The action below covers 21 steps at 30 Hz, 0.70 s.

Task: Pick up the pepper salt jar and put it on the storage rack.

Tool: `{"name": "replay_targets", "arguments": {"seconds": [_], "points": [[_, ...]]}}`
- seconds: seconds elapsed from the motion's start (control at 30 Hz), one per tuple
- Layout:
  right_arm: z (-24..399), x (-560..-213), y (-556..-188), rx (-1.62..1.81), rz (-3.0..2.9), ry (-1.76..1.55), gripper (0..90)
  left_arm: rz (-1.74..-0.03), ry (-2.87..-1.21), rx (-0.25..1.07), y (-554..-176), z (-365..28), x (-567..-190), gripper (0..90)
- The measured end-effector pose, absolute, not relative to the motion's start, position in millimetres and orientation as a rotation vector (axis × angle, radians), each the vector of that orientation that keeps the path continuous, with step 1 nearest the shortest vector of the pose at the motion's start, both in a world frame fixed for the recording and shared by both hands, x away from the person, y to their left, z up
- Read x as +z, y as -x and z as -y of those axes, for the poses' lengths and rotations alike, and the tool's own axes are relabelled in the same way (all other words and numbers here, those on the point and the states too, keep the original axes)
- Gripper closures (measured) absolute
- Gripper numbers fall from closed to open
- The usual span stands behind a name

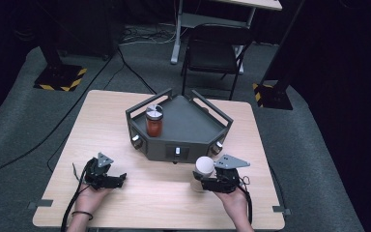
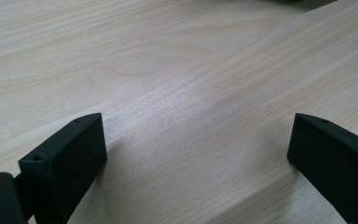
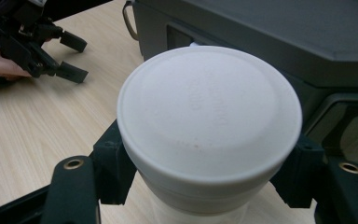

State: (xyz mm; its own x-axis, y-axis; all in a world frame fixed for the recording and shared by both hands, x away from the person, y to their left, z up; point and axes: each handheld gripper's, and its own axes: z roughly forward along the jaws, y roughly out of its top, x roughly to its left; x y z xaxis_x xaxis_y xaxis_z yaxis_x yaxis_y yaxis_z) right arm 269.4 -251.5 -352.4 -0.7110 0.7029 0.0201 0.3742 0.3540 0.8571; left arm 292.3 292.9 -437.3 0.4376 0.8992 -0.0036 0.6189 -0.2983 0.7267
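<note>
A white-lidded jar (image 1: 203,166) stands on the wooden table (image 1: 140,193) just in front of the grey tray. My right gripper (image 1: 199,181) is shut on it; in the right gripper view both jaws press its sides just below the white lid (image 3: 209,112). A second jar with a metal lid and red contents (image 1: 154,120) stands inside the grey tray (image 1: 186,123), at its left. My left gripper (image 1: 123,179) rests low over the table at the front left, open, with bare wood between its jaws (image 2: 196,144). It also appears far off in the right gripper view (image 3: 70,56).
The tray has raised rails and knobs on its front faces (image 1: 177,152). A black folding chair (image 1: 216,50) and a desk leg (image 1: 177,34) stand beyond the table. Black stand bases with yellow striping (image 1: 60,77) sit on the grey floor at both sides.
</note>
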Motion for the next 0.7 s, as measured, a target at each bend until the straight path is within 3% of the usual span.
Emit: {"name": "replay_targets", "arguments": {"seconds": [0.7], "points": [[253, -310, -279, 1.29, -2.241, -0.92, 32.7, -1.272, -2.029, 0.543, -292, -293, -437, 3.6]]}}
